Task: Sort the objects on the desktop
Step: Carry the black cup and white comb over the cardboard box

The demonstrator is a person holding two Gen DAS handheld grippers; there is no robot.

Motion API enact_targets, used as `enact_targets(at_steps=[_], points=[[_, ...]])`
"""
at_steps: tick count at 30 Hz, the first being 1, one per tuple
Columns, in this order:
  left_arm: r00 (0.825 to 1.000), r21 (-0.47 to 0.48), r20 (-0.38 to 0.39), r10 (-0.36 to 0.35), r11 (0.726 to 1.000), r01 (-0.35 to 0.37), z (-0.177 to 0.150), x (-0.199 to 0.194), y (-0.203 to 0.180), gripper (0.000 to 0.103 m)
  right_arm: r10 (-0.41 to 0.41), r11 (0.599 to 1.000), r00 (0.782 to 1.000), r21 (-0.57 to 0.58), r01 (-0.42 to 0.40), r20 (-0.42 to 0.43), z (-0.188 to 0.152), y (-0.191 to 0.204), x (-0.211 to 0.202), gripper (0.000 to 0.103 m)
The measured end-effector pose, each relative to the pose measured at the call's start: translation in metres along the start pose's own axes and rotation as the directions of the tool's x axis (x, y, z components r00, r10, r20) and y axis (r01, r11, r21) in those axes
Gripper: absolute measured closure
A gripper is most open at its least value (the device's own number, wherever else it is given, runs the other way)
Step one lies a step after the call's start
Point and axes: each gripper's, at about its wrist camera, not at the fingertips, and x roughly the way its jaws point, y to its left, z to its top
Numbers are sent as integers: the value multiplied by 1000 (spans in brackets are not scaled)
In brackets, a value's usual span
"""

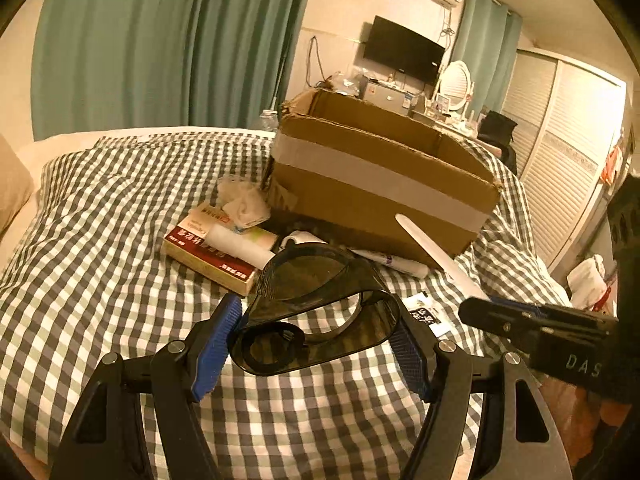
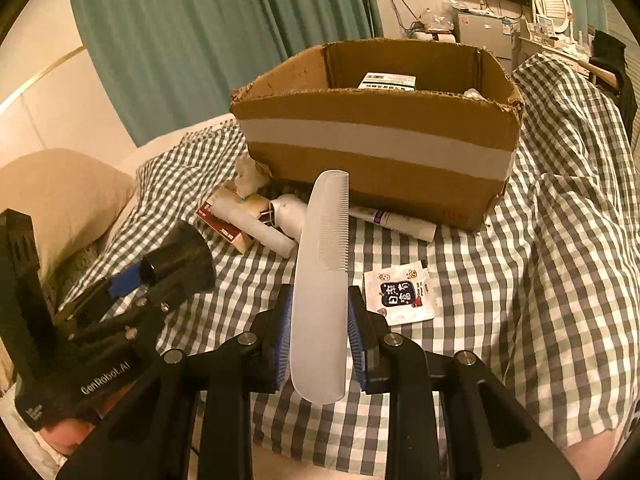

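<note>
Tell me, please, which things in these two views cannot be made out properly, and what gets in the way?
- Cardboard box contents: left wrist view, hidden by its near wall; right wrist view shows only one printed carton.
- White tube label: too small, both views.
- Dark tape dispenser in the left gripper: right wrist view, barely visible, blurred.
- Red box text: partly covered by a white roll.

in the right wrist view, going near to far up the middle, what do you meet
right tongs shut on the white comb → white tube lying on the checked bedcover → cardboard box → teal curtain
</note>
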Motion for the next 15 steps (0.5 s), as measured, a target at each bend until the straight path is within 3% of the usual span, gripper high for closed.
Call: enact_targets(at_steps=[7,15], points=[[999,2,39,-19,1000,19,18,-3,-8,29,36,999,998,-7,-35,52,16,-4,-17,78],[991,26,124,-47,999,44,73,-3,-23,29,20,999,989,-37,-15,147,54,-12,-32,78]])
